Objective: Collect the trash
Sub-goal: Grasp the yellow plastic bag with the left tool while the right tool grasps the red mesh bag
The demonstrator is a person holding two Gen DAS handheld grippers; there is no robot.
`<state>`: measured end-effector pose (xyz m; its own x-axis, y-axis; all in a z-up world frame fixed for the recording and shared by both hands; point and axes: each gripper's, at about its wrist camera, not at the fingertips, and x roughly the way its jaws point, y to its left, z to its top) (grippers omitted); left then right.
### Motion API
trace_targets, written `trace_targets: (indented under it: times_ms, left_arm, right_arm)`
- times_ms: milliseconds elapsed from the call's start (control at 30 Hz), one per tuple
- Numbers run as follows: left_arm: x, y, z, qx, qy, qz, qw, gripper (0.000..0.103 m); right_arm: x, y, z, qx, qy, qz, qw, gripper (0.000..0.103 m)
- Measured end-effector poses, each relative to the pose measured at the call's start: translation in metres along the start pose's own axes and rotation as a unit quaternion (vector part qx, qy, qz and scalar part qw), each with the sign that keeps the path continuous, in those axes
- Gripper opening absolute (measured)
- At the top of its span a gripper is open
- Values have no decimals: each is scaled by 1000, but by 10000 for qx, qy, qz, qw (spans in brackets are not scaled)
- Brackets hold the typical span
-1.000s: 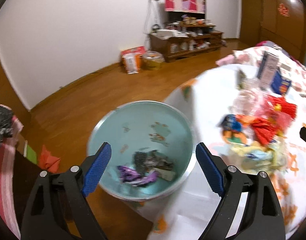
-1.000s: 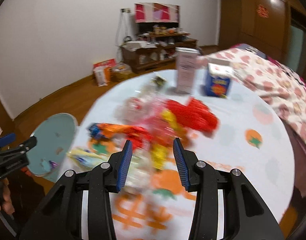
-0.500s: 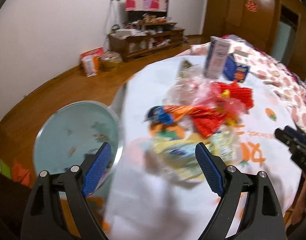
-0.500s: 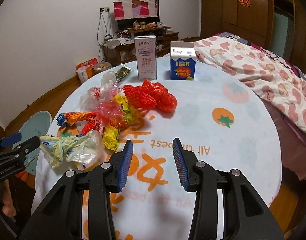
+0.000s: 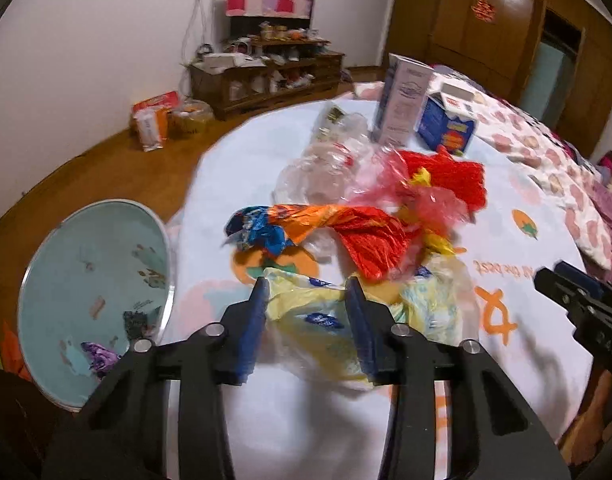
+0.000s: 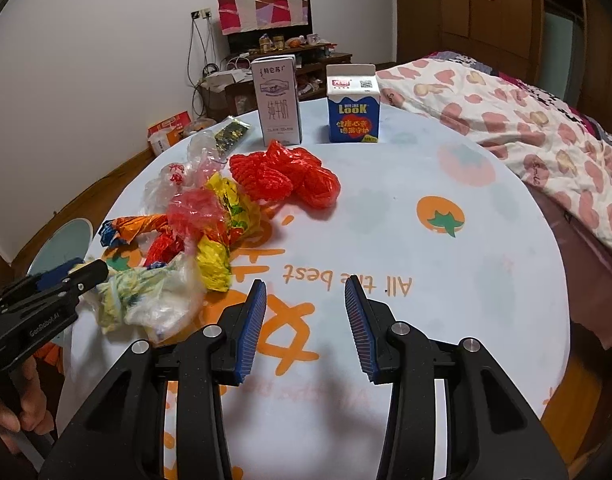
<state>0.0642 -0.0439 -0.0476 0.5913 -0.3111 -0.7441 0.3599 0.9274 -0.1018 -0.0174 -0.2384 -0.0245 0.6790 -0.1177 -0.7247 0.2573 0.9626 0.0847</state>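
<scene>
the left gripper (image 5: 306, 292) is set over a pale yellow-and-white plastic bag (image 5: 326, 320) near the left edge of the round surface (image 6: 466, 280); its jaws have just been closing, and the bag is seen between them, though it cannot be told whether the pads press on it. the right gripper (image 6: 305, 294) is held over a bare printed part of the surface near its near edge, its jaws kept at a middling gap with nothing between them. further trash is heaped just beyond the bag: an orange-and-blue wrapper (image 5: 306, 220), a red net bag (image 6: 284, 178), a yellow wrapper (image 6: 218, 256) and clear plastic (image 5: 322, 168). two cartons are stood upright near the far edge, a white one (image 6: 277, 100) and a blue one (image 6: 353, 110). a pale blue bin (image 5: 94, 292) is placed on the floor just beside the left edge, with scraps lying in it.
</scene>
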Motion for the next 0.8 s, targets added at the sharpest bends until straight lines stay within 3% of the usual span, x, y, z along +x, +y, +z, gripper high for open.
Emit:
trace_targets:
  times_ms: [200, 333, 500, 600, 800]
  left_arm:
    - [-19, -5, 3, 125, -223, -183, 9995, 36]
    - [-48, -5, 17, 174, -604, -201, 9978, 35]
    - [-87, 7, 36, 66, -1141, 19, 9935, 35]
    - [-103, 25, 48, -174, -1435, 394, 9887, 35]
    - [-102, 57, 57, -481, -1557, 1021, 9813, 35]
  right_arm:
    - [0, -5, 1, 36, -15, -28, 10000, 39]
    - [-2, -9, 7, 72, -68, -15, 10000, 39]
    - [0, -7, 30, -42, -221, 37, 9997, 39]
    - [6, -2, 47, -108, -347, 114, 9993, 39]
    - [49, 13, 83, -176, -213, 586, 9979, 40]
